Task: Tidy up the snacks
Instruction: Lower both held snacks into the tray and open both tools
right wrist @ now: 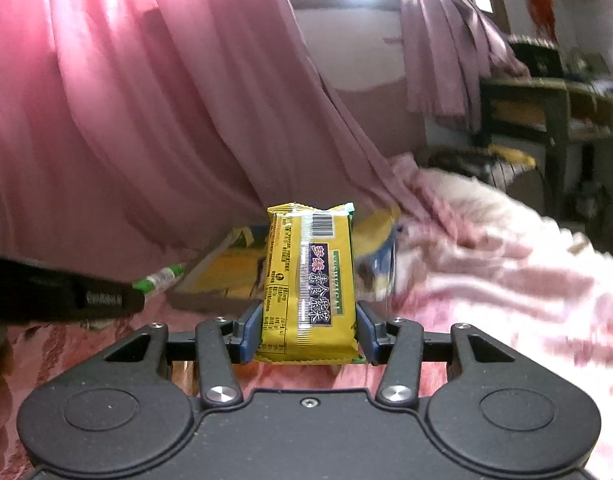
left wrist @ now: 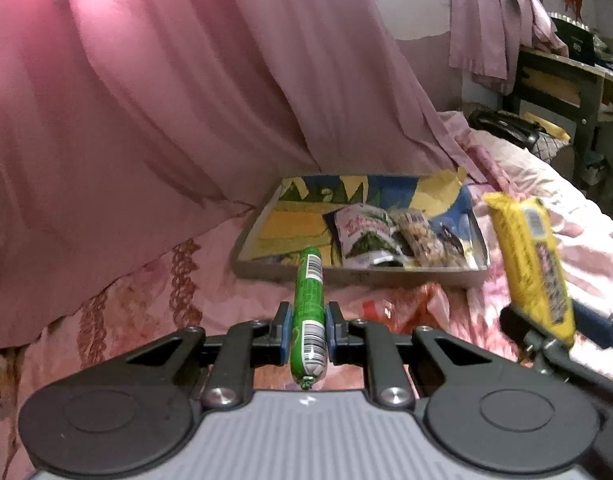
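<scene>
Both grippers loaded over a pink floral bedspread [left wrist: 234, 280]

Left gripper [left wrist: 309, 330] pinches a green sausage stick [left wrist: 308, 312], right gripper [right wrist: 306, 330] clamps a yellow snack pack [right wrist: 308, 284], both short of the shallow cardboard tray [left wrist: 358, 274] holding blurry packets; pink curtain [left wrist: 146, 100] behind, wooden shelf [left wrist: 562, 84] far right.

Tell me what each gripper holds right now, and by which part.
Left gripper: green sausage stick, clamped near its rear end. Right gripper: yellow snack packet, clamped across its lower sides.
</scene>
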Demonstrator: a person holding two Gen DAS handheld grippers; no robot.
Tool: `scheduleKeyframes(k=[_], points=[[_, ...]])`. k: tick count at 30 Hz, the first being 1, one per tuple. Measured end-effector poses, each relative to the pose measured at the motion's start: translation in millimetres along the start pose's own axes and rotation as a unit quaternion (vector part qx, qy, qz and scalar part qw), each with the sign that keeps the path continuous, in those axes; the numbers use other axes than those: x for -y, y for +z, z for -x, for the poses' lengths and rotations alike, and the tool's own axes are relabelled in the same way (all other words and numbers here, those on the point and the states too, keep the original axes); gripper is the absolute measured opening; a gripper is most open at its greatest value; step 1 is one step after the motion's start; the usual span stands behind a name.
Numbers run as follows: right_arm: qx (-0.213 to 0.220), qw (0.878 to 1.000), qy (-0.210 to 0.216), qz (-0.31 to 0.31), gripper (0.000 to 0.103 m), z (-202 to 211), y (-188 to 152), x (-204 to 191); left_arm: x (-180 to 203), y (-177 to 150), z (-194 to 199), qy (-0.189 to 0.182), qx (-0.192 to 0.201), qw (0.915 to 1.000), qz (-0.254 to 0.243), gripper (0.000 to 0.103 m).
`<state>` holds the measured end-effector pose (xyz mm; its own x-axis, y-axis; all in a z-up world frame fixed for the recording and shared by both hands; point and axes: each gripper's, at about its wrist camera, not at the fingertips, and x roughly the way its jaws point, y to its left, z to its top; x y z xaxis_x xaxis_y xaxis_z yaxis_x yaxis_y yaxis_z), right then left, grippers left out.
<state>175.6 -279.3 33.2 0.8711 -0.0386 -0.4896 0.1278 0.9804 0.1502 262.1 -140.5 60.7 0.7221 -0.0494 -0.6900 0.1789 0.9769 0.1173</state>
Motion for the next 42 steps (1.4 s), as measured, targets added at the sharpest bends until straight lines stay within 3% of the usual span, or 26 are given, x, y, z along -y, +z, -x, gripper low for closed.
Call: scheduleKeyframes(k=[5, 8, 14, 24, 34, 42], points=[[0.034, 0.998, -0.006, 0.054, 0.050, -35.8, 28.2, 17.7, -3.2, 26.8, -32.2, -0.013, 0.012, 0.9998, 0.009, 0.018], [0.043, 0.998, 0.001, 0.045, 0.050, -63.3, 34.4, 38.8, -2.2, 42.2, -55.6, -0.023, 0.020, 0.9995, 0.005, 0.018], [0.011, 1.000, -0.007, -0.006, 0.050, -125.9, 38.8, 61.4, 7.4, 61.6, -112.6, -0.033, 0.019, 0.9993, 0.005, 0.018], [-0.015, 1.000, -0.004, 0.019, 0.050, -188.1, 39.8, 52.2, 22.5, 61.1, -188.2, -0.032, -0.001, 0.9989, 0.034, 0.018], [-0.070, 0.997, -0.014, -0.013, 0.050, -220.1, 33.2, 67.6, 37.9, 48.5, -213.7, -0.036, -0.009, 0.9985, 0.039, 0.018], [-0.090, 0.994, -0.009, -0.063, 0.050, -235.4, 30.2, 76.9, 37.0, 44.5, -220.8, -0.030, -0.016, 0.9984, 0.045, 0.019]])
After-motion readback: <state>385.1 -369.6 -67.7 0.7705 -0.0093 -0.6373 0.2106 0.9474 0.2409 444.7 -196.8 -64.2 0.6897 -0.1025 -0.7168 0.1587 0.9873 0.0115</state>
